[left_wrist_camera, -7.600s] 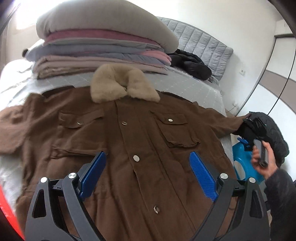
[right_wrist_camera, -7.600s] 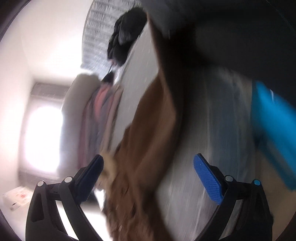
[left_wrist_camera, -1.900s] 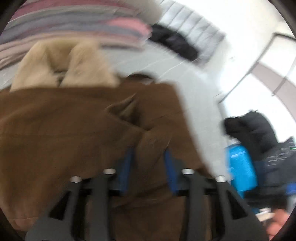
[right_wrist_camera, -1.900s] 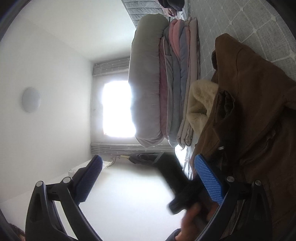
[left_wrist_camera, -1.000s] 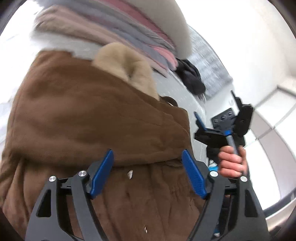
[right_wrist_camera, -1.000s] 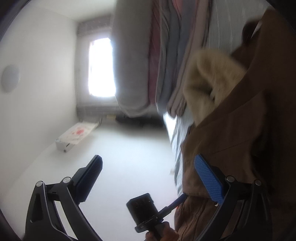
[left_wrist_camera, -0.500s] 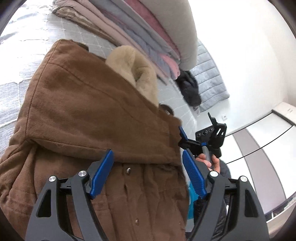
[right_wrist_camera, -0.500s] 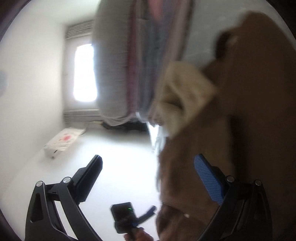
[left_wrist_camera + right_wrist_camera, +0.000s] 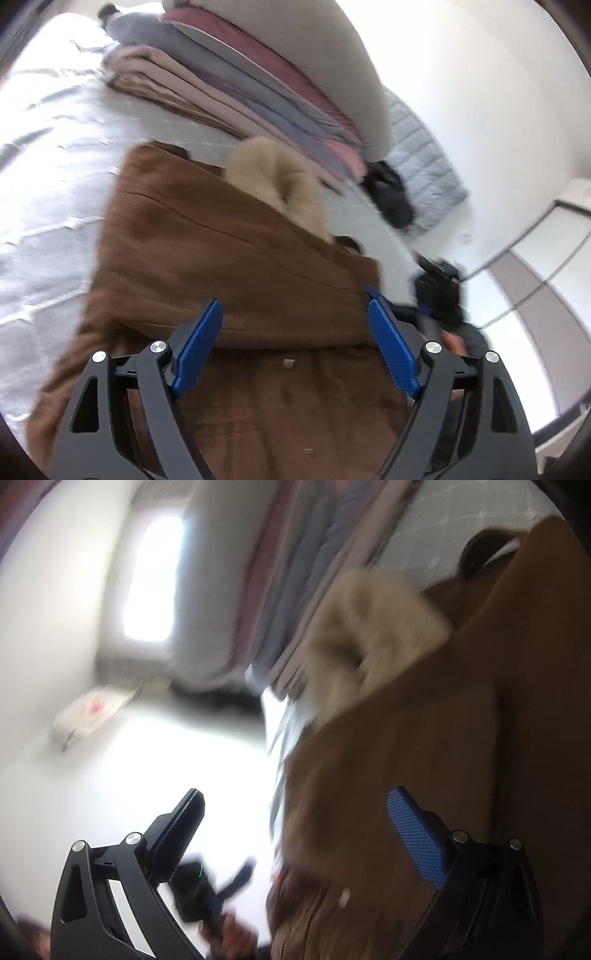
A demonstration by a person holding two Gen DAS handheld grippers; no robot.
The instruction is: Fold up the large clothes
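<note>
A brown jacket [image 9: 229, 266] with a cream fur collar [image 9: 280, 181] lies on the bed, one side folded over across its front. My left gripper [image 9: 295, 347] hovers over the folded edge. Its jaws are opening and nothing is between the blue pads. In the same view my right gripper [image 9: 436, 295] is a blur at the jacket's right edge, held by a hand [image 9: 454, 339]. The right wrist view is rolled and blurred. There my right gripper [image 9: 295, 823] stands open beside the jacket [image 9: 461, 738], gripping nothing. The left gripper [image 9: 207, 886] shows low on the left.
A stack of folded blankets under a pillow [image 9: 258, 85] fills the head of the bed. A black garment [image 9: 391, 195] lies against the grey quilted headboard [image 9: 424, 166]. White bedcover [image 9: 48, 184] spreads to the left. A flat box [image 9: 92, 709] lies on the floor.
My left gripper, shut on brown fabric two seconds ago, has let go, drawn back and risen, with its jaws spreading. The right gripper has come in against the jacket's right edge.
</note>
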